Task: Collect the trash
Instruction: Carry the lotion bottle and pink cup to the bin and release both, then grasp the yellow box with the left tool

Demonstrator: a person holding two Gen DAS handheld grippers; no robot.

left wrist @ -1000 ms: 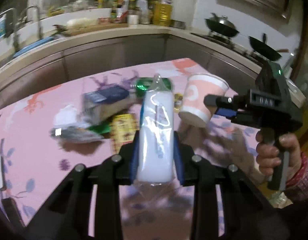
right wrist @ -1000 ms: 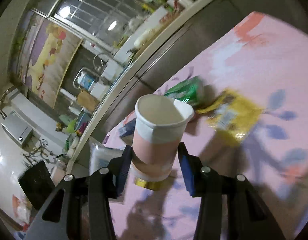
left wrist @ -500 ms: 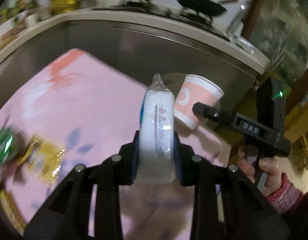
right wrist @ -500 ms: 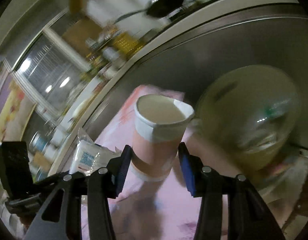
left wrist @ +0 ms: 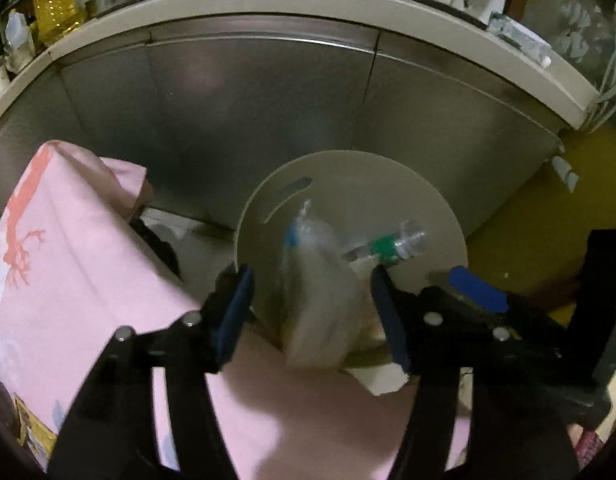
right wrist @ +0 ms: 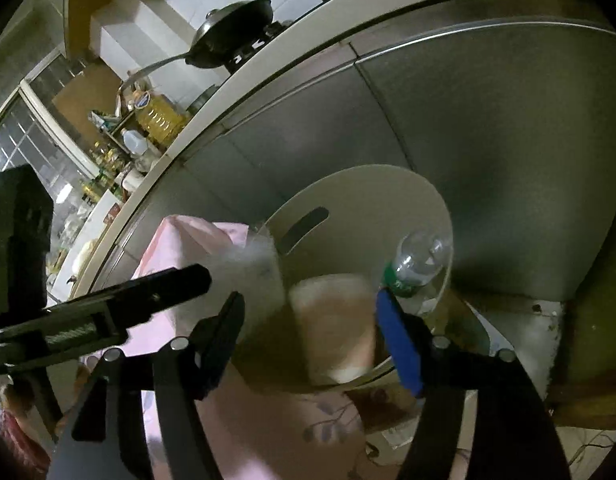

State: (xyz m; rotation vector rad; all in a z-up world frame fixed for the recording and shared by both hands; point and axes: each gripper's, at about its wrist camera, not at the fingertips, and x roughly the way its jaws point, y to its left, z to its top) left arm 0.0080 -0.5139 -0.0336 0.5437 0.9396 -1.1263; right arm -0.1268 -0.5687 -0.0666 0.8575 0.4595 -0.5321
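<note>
A round beige trash bin (left wrist: 388,168) stands on the floor past the table's corner; it also shows in the right wrist view (right wrist: 388,184). My left gripper (left wrist: 312,304) is open over the bin, and the white plastic pack (left wrist: 316,300) drops blurred between its jaws without touching them. My right gripper (right wrist: 308,328) is open too, and the pink paper cup (right wrist: 332,332) falls blurred between its jaws into the bin. A clear plastic bottle with a green label (left wrist: 388,246) lies inside the bin, also in the right wrist view (right wrist: 416,264).
The pink flowered tablecloth (left wrist: 68,260) covers the table at lower left, its corner next to the bin. Steel cabinet fronts (left wrist: 248,112) stand right behind the bin under a counter with a stove and pans (right wrist: 228,40). Yellow floor (left wrist: 528,216) lies to the right.
Both grippers swung from over the table to above the bin. Both jaws opened, and the white pack and the pink cup left them and are falling into the bin.
</note>
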